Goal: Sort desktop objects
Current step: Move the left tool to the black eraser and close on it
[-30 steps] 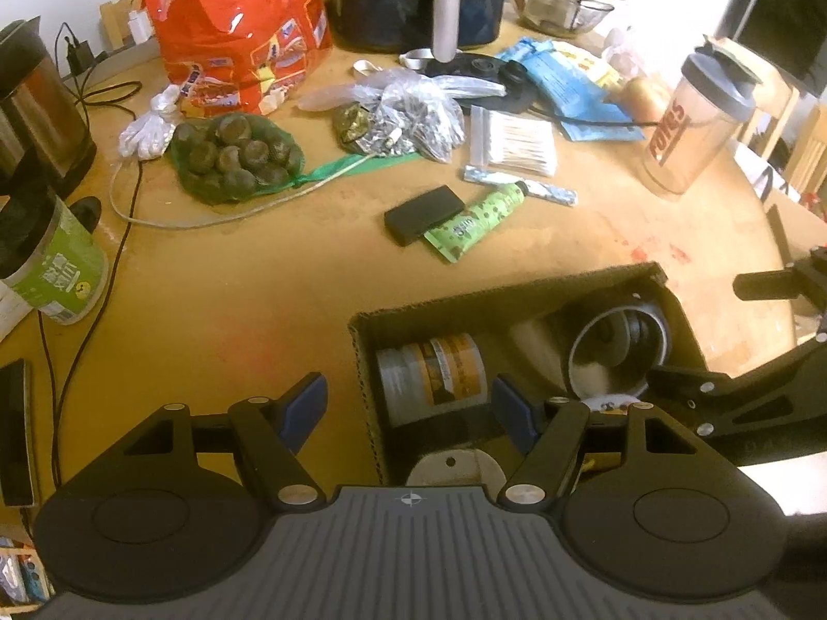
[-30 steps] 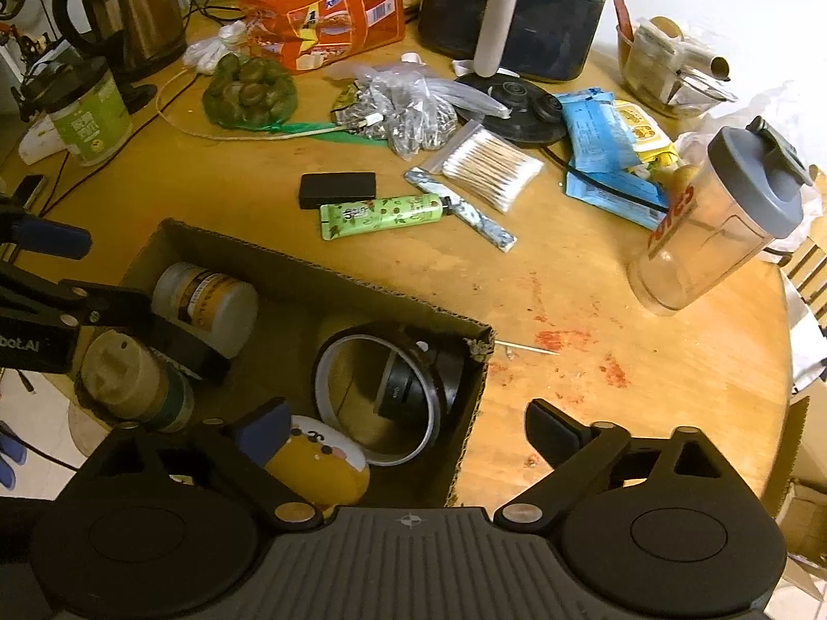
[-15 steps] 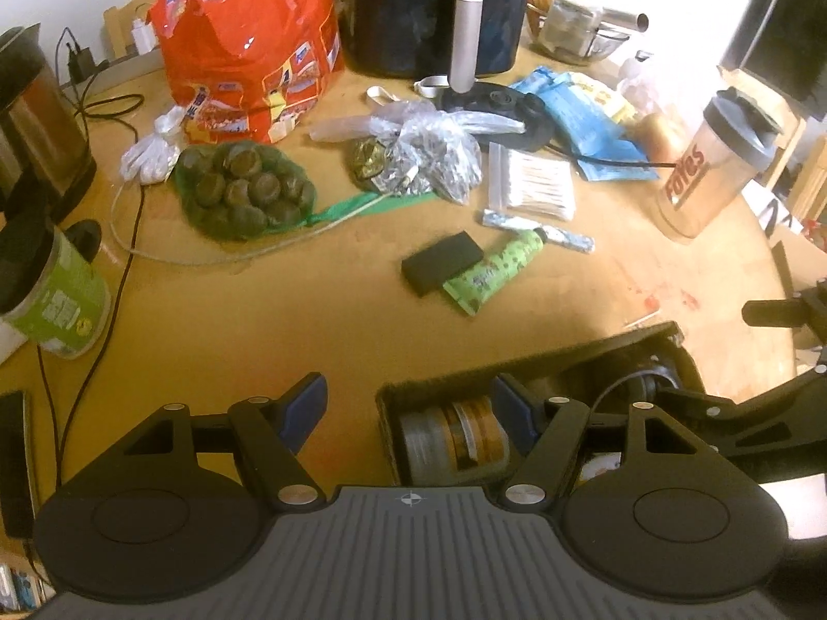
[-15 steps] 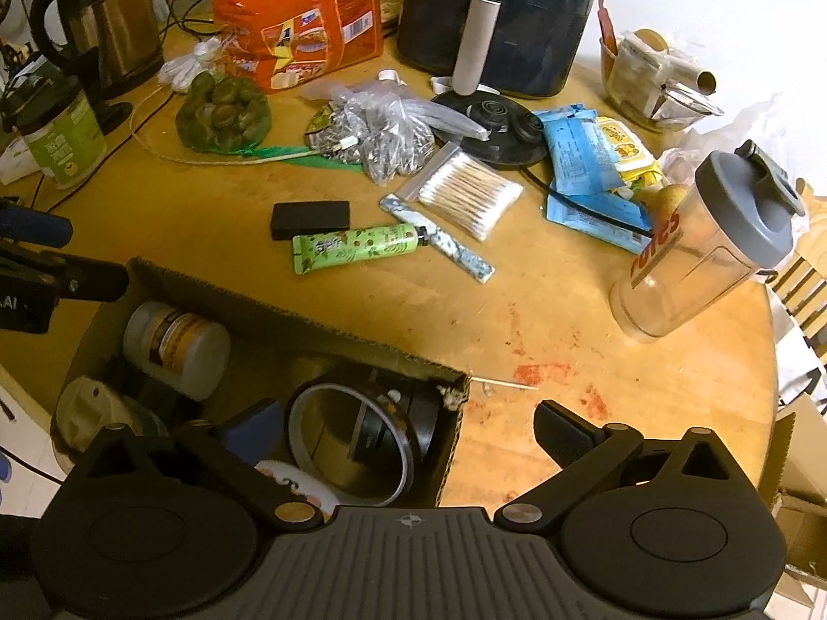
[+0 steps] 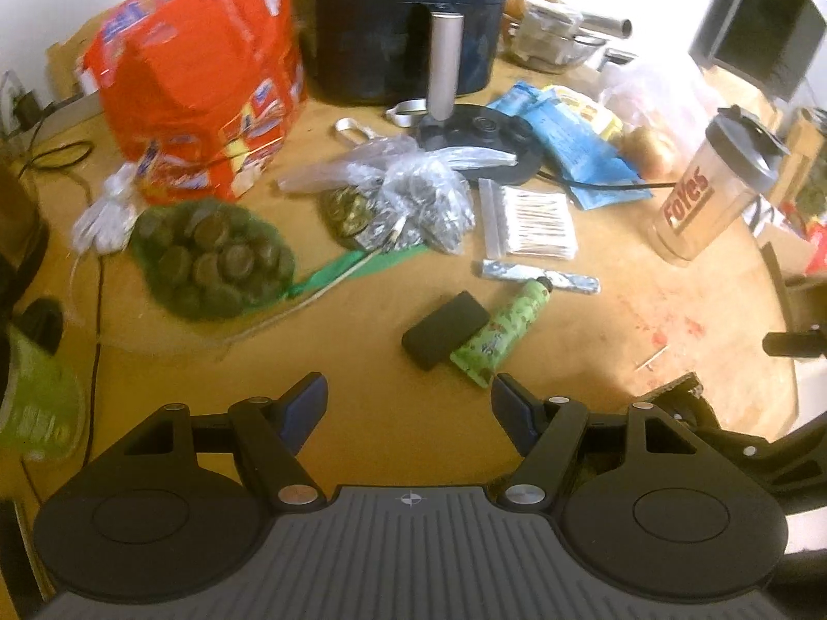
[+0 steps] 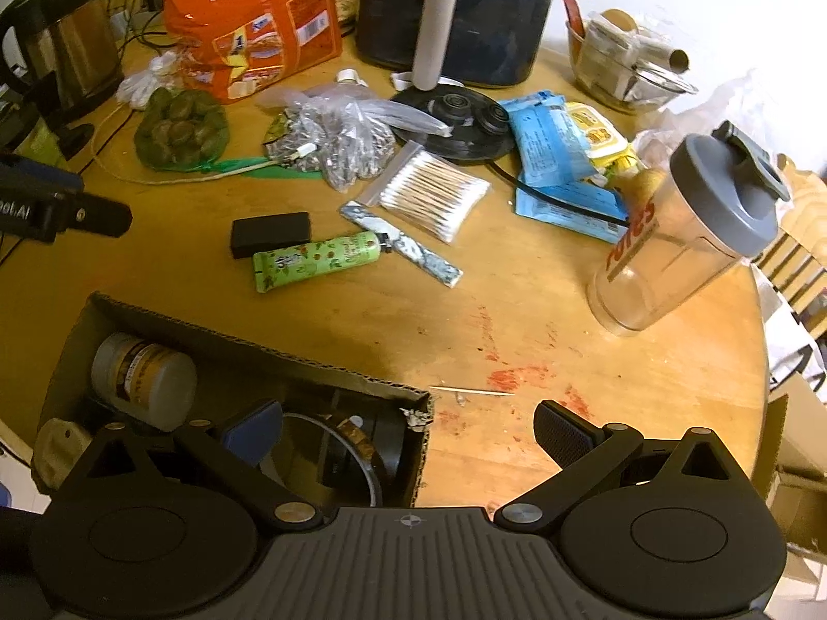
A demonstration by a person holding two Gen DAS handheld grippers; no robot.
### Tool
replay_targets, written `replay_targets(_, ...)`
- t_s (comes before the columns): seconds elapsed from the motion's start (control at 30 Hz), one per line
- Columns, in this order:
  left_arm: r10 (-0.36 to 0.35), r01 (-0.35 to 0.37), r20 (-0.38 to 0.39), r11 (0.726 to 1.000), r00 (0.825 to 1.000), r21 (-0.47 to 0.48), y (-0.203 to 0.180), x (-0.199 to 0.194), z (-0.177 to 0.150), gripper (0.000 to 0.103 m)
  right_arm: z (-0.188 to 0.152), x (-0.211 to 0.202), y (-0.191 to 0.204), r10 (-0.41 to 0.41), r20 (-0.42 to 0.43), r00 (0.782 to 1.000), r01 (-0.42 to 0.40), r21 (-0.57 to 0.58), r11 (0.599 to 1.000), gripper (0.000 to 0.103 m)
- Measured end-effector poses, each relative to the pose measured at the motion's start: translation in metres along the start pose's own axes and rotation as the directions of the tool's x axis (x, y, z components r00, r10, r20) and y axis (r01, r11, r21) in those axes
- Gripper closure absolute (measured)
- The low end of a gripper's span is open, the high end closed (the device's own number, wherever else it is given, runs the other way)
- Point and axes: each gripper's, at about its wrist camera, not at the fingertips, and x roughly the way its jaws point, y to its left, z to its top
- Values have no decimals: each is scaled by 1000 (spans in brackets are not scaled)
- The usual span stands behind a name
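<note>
A black block (image 5: 445, 329) and a green tube (image 5: 500, 332) lie side by side mid-table, just beyond my open, empty left gripper (image 5: 408, 403). They also show in the right wrist view, the block (image 6: 270, 234) and the tube (image 6: 316, 260). My right gripper (image 6: 408, 431) is open and empty over the right end of a cardboard box (image 6: 258, 346). The box holds a jar (image 6: 142, 374), a tape roll (image 6: 336, 457) and a small cream object (image 6: 54, 444). The left gripper (image 6: 51, 206) shows at the left of the right wrist view.
A silver sachet (image 5: 540, 277), a cotton swab pack (image 5: 532, 225), a foil-filled plastic bag (image 5: 408, 201), a green net of round items (image 5: 217, 258), an orange snack bag (image 5: 201, 67), a black air fryer (image 5: 408, 20), blue packets (image 5: 573, 150) and a shaker bottle (image 5: 716, 188) crowd the table. A kettle (image 6: 67, 57) stands far left.
My left gripper has moved forward off the box towards the black block and green tube; the box has dropped out of its view. My right gripper has drawn slightly back. Both stay open.
</note>
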Motion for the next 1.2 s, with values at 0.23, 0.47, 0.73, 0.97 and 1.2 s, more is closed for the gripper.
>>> replay_targets(0.23,-36,40,-41,993,999,114,-2,28,13,34,-2,-1,-7,-20,-2,1000,20,42,999,0)
replay_targets(0.47,-44,61,-78,969,996,239,-7,56,17,34,-10,-3,-15,-51,-15,999,52,92,994,0)
replay_targets(0.73,-56,92,-102,916,993,390,-17,86,20,34,-23,-8,-21,-79,-32,996,83,134,988,0)
replay_targets(0.97,-53,99,-111,882,992,460,-25,107,28,40,-34,-12,-27,-101,-48,994,108,173,979,0)
replay_targets(1.2,-43,105,-134,858,990,502,-28,126,31,49,-42,-13,-32,-116,-61,991,126,205,971,0)
